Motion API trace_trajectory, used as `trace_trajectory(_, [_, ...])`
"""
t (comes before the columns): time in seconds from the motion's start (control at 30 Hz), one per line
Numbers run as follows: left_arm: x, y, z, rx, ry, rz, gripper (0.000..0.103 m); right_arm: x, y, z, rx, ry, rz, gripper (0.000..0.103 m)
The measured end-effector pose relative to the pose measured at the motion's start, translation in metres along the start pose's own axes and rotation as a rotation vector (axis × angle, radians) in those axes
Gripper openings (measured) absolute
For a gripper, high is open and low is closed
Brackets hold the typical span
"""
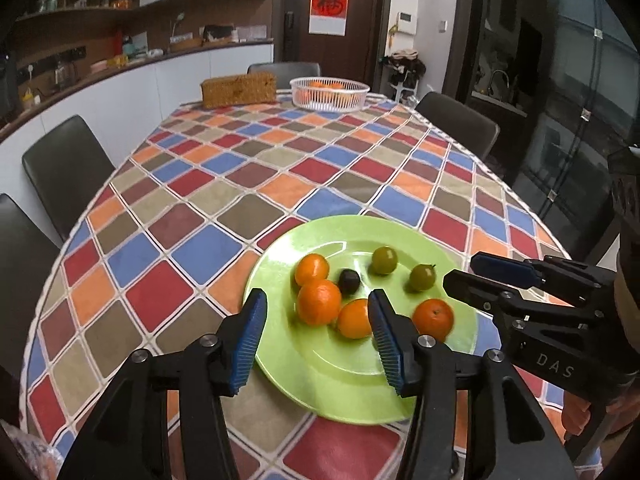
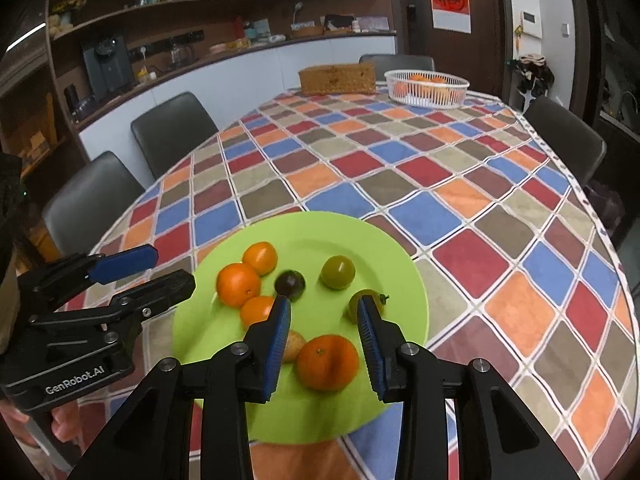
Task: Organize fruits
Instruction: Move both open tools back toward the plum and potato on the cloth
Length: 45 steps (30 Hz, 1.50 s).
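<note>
On the green plate [image 2: 404, 280] at the near edge of the worktop [image 2: 400, 168], a mandarin [image 2: 327, 362] is framed by the right gripper [image 2: 323, 338], jaws wide and empty. The left gripper [image 1: 316, 340] is likewise spread, holding nothing. Closing should be centred and gentle; contact cannot be judged, possibly none yet.

A dining table [image 1: 224, 184] covered in a multicoloured diamond-check cloth is seen ringed by dark padded chairs [image 2: 172, 132]. A curved white counter [image 1: 120, 92] with wooden shelving [image 2: 152, 4] above is lined along the left wall. A red paper hanging [image 1: 329, 0] is displayed on the dark door, and glass panels [image 1: 580, 100] are seen at right.
</note>
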<state>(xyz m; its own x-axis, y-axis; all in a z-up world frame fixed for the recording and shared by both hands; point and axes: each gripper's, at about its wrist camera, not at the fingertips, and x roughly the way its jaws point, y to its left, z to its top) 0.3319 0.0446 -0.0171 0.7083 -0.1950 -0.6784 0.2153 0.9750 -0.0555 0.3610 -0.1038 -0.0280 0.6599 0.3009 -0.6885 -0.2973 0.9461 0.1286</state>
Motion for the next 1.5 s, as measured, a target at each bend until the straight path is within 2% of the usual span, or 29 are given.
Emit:
trace_trajectory(0.1, [-0.018, -0.006, -0.003, 0.006, -0.021, -0.005, 0.053, -0.021, 0.003, -0.004, -0.007, -0.039, 0.002, 0.042])
trace_trajectory(0.27, [-0.049, -0.017, -0.011, 0.015, -0.055, -0.01, 0.056, -0.054, 0.009, -0.008, -0.027, -0.091, 0.004, 0.042])
trace_trajectory(0.4, [-0.072, -0.027, -0.019, 0.029, -0.084, -0.004, 0.058, -0.083, 0.013, -0.016, -0.037, -0.137, -0.006, 0.049])
trace_trajectory(0.73, [-0.12, -0.048, -0.048, 0.058, -0.125, 0.01, 0.067, -0.135, 0.02, -0.047, -0.038, -0.175, -0.012, 0.049])
trace_trajectory(1.0, [-0.131, -0.058, -0.072, 0.075, -0.115, 0.001, 0.069, -0.152, 0.024, -0.075, -0.063, -0.16, -0.026, 0.049])
trace_trajectory(1.5, [-0.125, -0.074, -0.103, 0.198, -0.143, -0.074, 0.069, -0.151, 0.026, -0.107, -0.114, -0.138, -0.018, 0.049])
